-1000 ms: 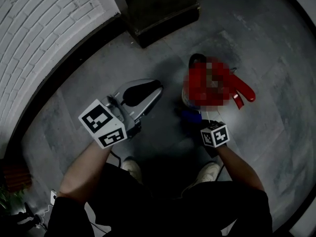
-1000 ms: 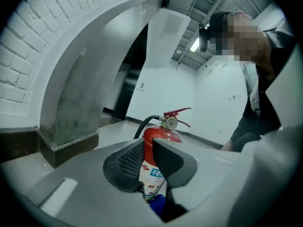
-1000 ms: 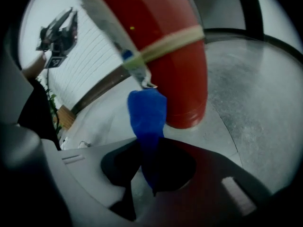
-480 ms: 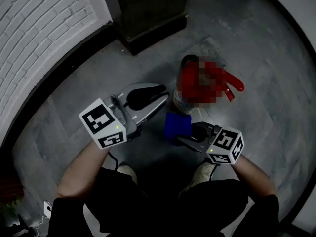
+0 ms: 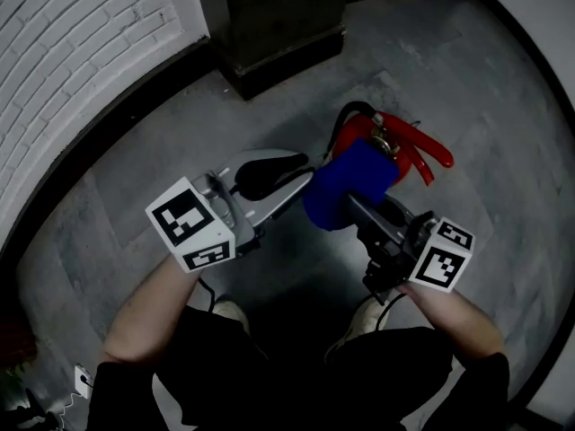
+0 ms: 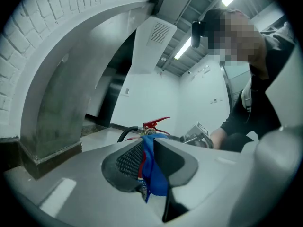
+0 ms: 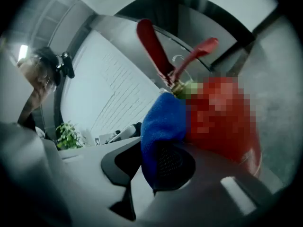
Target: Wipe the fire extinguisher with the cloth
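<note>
Standing on the floor [image 5: 503, 151], the fire extinguisher [image 5: 415, 142] is touched at its shoulder, just below the red levers, by the blue cloth [image 5: 349, 187]. Cloth is clamped in the right gripper's [image 7: 149, 162] jaws. Left gripper [image 6: 150, 160] jaws are set narrowly apart by the cloth's edge; no grip is evident. Wiping is judged barely started; the body is left to do.

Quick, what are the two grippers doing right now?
Left gripper: open; the blue cloth only shows through its gap.
Right gripper: closed on the blue cloth, by the fire extinguisher.
</note>
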Demonstrator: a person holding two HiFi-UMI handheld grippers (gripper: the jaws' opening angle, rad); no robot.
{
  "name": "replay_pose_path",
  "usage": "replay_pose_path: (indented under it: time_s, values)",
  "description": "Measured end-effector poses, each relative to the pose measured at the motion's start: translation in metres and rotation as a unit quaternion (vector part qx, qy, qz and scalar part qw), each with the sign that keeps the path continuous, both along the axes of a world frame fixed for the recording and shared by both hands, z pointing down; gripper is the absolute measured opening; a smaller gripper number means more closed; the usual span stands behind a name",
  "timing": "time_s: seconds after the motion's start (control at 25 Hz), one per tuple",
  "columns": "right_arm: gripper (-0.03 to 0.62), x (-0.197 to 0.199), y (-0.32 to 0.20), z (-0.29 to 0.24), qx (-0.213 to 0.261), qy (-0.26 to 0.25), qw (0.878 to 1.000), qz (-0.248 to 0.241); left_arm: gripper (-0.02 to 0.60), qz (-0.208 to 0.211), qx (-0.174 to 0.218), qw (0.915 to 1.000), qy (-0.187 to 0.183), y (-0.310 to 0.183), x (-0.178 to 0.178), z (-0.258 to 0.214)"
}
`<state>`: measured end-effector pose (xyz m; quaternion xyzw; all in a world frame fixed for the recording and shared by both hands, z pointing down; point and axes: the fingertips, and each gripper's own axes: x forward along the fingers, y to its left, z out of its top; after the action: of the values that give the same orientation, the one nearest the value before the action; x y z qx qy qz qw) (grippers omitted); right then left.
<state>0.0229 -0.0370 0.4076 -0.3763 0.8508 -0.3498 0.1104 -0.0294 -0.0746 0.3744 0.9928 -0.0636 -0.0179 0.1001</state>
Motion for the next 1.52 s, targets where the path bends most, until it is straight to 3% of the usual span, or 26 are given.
replay_pose_path:
  time_s: [0.2, 0.32, 0.64, 0.84, 1.04, 1.52]
  values:
    - [0.058, -0.001, -0.005, 0.033, -0.093, -0.123, 0.988, 0.015, 0.067, 0.006, 0.002, 0.9999, -0.011, 0.002, 0.003, 0.006]
    - [0.058, -0.001, -0.005, 0.060, -0.135, -0.143, 0.980, 0.027, 0.067, 0.006, 0.000, 0.9999, -0.016, 0.000, 0.003, 0.010]
    - [0.057, 0.001, -0.006, 0.122, -0.195, -0.123, 0.972, 0.044, 0.067, -0.005, -0.032, 0.9995, -0.003, -0.005, 0.002, 0.011]
    - [0.057, 0.001, -0.006, 0.166, -0.216, -0.119, 0.967, 0.064, 0.067, -0.002, -0.031, 0.9992, -0.024, -0.003, -0.002, 0.023]
    - [0.058, 0.015, -0.004, 0.220, -0.247, -0.061, 0.963, 0.091, 0.067, 0.005, -0.029, 0.9986, -0.044, 0.001, -0.004, 0.034]
    - [0.058, 0.006, -0.015, 0.276, -0.271, -0.019, 0.958, 0.089, 0.066, 0.023, -0.038, 0.9967, -0.067, 0.012, 0.001, 0.057]
